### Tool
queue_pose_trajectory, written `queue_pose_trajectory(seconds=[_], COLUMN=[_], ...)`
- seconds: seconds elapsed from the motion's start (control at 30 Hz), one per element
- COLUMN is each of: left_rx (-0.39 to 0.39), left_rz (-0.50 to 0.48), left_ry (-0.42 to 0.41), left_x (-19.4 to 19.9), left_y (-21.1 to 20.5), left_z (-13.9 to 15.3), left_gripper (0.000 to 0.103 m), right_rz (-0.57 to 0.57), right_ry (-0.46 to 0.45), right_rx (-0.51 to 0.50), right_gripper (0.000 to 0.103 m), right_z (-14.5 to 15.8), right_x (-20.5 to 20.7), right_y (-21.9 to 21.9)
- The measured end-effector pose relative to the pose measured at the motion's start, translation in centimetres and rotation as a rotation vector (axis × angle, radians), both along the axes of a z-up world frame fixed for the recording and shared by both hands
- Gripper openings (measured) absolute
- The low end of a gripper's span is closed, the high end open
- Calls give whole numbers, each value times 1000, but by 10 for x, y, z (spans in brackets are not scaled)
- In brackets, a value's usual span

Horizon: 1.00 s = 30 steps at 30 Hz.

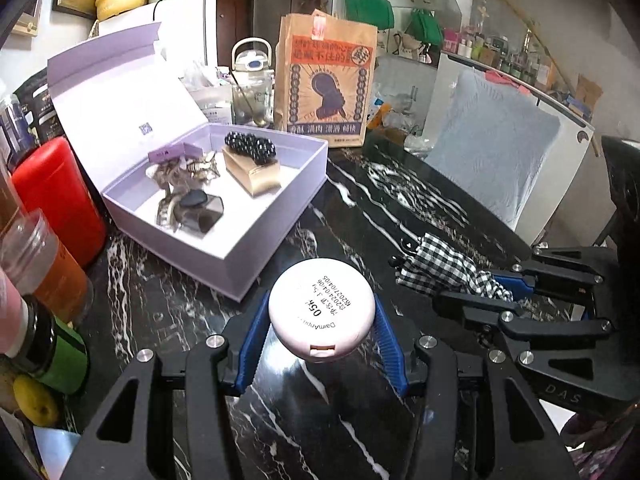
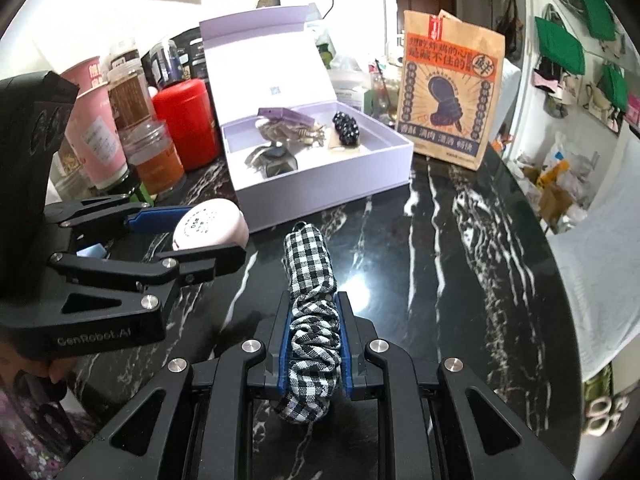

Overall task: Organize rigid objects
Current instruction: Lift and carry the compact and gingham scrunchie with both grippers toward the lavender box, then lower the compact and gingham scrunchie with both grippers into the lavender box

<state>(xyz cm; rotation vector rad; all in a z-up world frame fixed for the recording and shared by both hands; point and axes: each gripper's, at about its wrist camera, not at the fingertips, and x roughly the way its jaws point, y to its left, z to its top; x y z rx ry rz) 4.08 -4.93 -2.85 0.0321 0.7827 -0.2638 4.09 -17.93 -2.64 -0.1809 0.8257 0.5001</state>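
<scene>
Over black marble table point(image 1: 400, 208), left tongs point(image 1: 322, 334) pinch pink compact point(image 1: 322, 312).

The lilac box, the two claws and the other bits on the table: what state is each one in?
Lilac box: open, lid upright.
Left claw: shut on the pink compact.
Right claw: shut on the checkered item.
Paper bag: standing upright.
Red canister: lid on.

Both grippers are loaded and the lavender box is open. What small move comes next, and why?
Probably carry the left gripper, shut on the pink compact, forward-left over the open lavender box. Bare floor shows at its near right side, while the right gripper holds the checkered scrunchie clip.
</scene>
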Motion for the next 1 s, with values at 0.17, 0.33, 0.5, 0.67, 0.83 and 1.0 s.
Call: queue_pose_trajectory(seconds=[0.17,0.33,0.5,0.67,0.83,1.0], left_rx=[4,9,-1,-3,7,22], left_rz=[-1,-8,-17,-15,-10,1], left_ry=[-27,-52,-81,-110,-134,-164], left_x=[9,22,34,47,61,78], left_y=[0,1,3,4,8,12], left_z=[13,26,38,48,57,68], left_gripper=[50,50,50,50,50,50], right_rz=[9,25,32,49,69,80], right_ry=[-23,-59,-89,-113,-138,-154], right_rx=[3,-6,-20,-15,-10,-5], right_gripper=[19,19,19,19,19,19], right_z=[12,23,34,44,53,60], right_x=[6,17,31,47,62,79], right_y=[0,2,4,5,8,13])
